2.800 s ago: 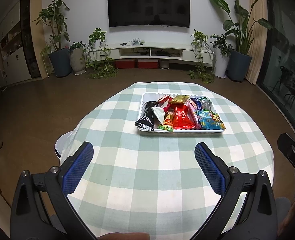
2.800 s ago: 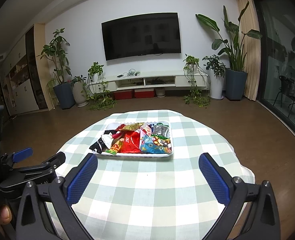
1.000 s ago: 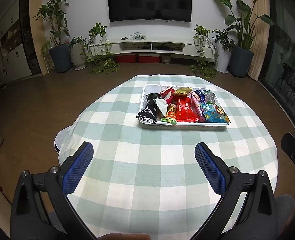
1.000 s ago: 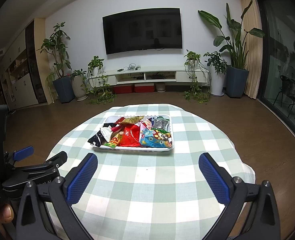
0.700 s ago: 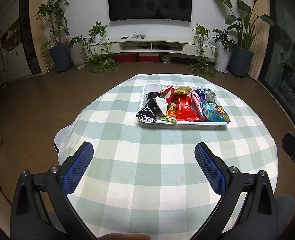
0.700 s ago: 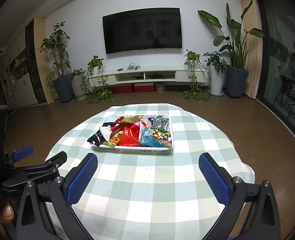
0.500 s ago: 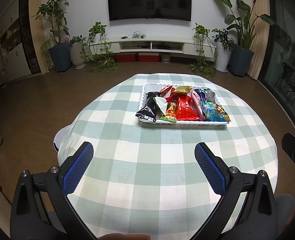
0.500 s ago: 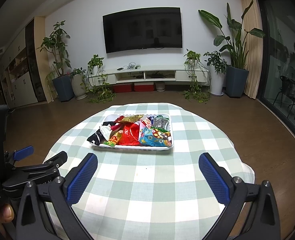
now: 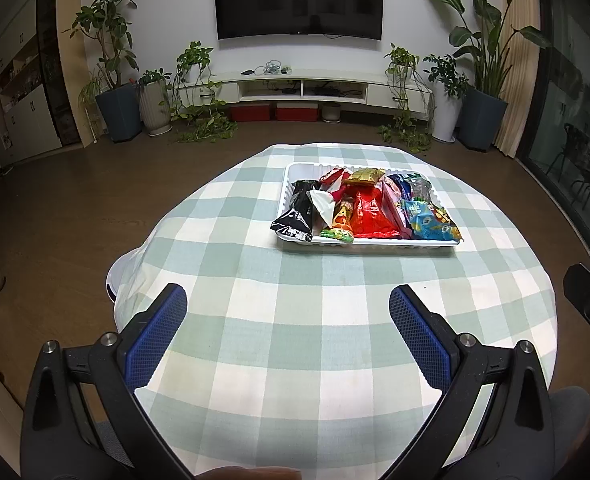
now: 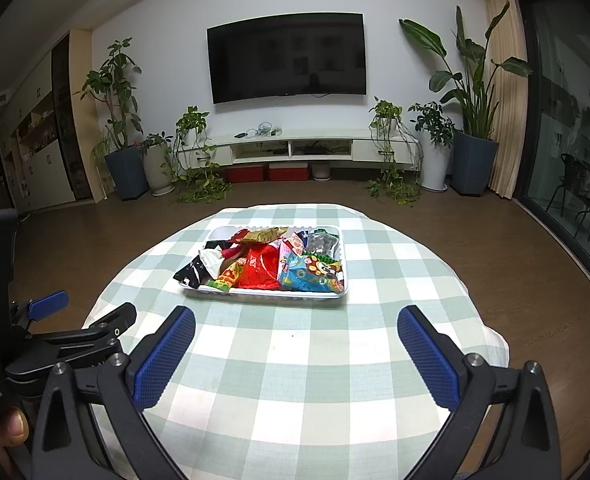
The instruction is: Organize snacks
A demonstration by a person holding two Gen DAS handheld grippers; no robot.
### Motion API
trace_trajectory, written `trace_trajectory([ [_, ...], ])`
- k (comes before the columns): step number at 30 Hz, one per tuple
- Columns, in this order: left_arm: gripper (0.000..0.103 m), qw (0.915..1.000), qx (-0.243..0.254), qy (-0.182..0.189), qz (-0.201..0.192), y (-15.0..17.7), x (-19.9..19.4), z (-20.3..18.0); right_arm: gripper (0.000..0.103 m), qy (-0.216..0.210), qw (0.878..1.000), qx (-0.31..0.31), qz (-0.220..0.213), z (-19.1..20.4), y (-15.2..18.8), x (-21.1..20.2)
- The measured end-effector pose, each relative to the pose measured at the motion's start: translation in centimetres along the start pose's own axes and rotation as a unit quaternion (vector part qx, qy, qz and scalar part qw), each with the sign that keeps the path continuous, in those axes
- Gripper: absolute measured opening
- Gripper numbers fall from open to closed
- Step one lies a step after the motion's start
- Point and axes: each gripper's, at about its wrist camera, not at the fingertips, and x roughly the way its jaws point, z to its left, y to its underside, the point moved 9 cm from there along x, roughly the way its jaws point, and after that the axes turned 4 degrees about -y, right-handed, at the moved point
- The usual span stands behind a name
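Both the left tongs (image 9: 287, 320) and the right tongs (image 10: 295, 336) hang spread wide and empty above the near part of the worktop (image 9: 295, 344), which carries a green-and-white checked cloth. The snacks lie heaped in a white tray (image 9: 375, 243) well ahead of both tongs, slightly right of the left pair's centre line and slightly left of the right pair's. A black packet (image 9: 297, 216) juts over the tray's near-left corner; a red bag (image 9: 369, 216) and a blue bag (image 9: 431, 222) overlap beside it. The likely trouble: the packets are slick and piled, so a pinch may catch two at once or slide off, and dragging one could tip the black packet out or shift the light tray on the cloth.
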Motion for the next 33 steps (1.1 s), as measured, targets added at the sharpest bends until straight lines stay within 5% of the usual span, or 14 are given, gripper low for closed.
trace_trajectory([
  [33,0.103,1.0,-0.003,0.008,0.001,0.48,0.32,-0.01,0.103,0.002,1.0,-0.002,0.009,-0.09,-0.26,-0.64],
])
